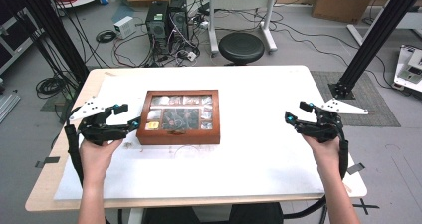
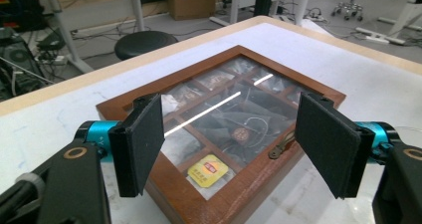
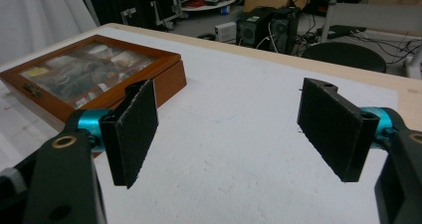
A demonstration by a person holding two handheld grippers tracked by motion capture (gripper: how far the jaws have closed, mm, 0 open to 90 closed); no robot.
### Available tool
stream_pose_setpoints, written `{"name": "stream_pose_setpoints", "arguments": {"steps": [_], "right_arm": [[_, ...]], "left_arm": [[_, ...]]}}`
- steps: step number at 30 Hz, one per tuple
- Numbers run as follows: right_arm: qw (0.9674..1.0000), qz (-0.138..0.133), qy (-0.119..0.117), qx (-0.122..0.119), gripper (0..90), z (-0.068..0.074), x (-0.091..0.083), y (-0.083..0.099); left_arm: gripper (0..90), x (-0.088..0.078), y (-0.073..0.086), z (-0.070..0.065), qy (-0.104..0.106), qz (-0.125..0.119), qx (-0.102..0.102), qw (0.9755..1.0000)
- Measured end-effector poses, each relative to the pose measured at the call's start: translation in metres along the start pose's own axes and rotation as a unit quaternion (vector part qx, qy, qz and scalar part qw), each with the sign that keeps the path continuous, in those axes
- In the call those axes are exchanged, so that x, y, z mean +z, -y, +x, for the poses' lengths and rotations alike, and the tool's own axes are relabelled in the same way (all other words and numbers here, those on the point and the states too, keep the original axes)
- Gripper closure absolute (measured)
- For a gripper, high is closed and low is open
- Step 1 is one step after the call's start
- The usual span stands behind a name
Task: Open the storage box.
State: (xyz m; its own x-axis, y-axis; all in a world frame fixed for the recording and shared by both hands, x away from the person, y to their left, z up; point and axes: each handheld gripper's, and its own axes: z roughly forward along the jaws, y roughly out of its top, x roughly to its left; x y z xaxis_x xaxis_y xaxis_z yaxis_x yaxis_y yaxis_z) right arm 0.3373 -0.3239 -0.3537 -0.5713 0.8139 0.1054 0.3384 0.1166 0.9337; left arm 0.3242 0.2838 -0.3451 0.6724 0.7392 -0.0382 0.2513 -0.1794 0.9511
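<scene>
- Here, a wooden box (image 1: 178,117) with a glass lid is sitting closed near the middle of the white table (image 1: 259,149), packets lying in its compartments and a brass latch (image 2: 281,147) hanging on its front edge.
- The left gripper (image 1: 127,115) is hovering just beside the box's left end, its jaws spread wide and holding nothing.
- The right gripper (image 1: 297,111) is hanging well apart from the box, over bare table, its jaws likewise gaping and gripping nothing.
</scene>
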Motion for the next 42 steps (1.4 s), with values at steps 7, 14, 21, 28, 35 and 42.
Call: {"name": "stream_pose_setpoints", "arguments": {"steps": [7,14,21,28,35,42], "right_arm": [[0.9999,-0.005,-0.004,0.013,22.2,-0.002,0.001,0.000],[0.9999,-0.002,-0.003,0.016,22.2,-0.003,0.004,0.000],[0.9996,-0.010,-0.008,0.024,22.2,-0.004,0.004,-0.001],[0.9995,-0.006,-0.001,0.030,22.2,-0.005,0.006,0.001],[0.9993,-0.006,0.004,0.037,22.2,-0.005,0.007,0.003],[0.9993,-0.005,0.004,0.036,22.3,-0.005,0.007,0.003]], "left_arm": [[27.5,-0.001,0.001,0.003,0.005,-0.004,-0.011,0.9999],[36.7,-0.008,0.003,0.008,0.029,-0.026,-0.036,0.9986],[35.0,-0.010,0.007,0.009,0.020,-0.034,-0.047,0.9981],[31.0,-0.007,0.021,0.016,0.003,-0.024,-0.058,0.9980],[31.1,0.000,0.037,0.024,0.032,0.004,-0.078,0.9965],[31.7,0.010,0.054,0.030,0.045,0.058,-0.072,0.9947]]}}
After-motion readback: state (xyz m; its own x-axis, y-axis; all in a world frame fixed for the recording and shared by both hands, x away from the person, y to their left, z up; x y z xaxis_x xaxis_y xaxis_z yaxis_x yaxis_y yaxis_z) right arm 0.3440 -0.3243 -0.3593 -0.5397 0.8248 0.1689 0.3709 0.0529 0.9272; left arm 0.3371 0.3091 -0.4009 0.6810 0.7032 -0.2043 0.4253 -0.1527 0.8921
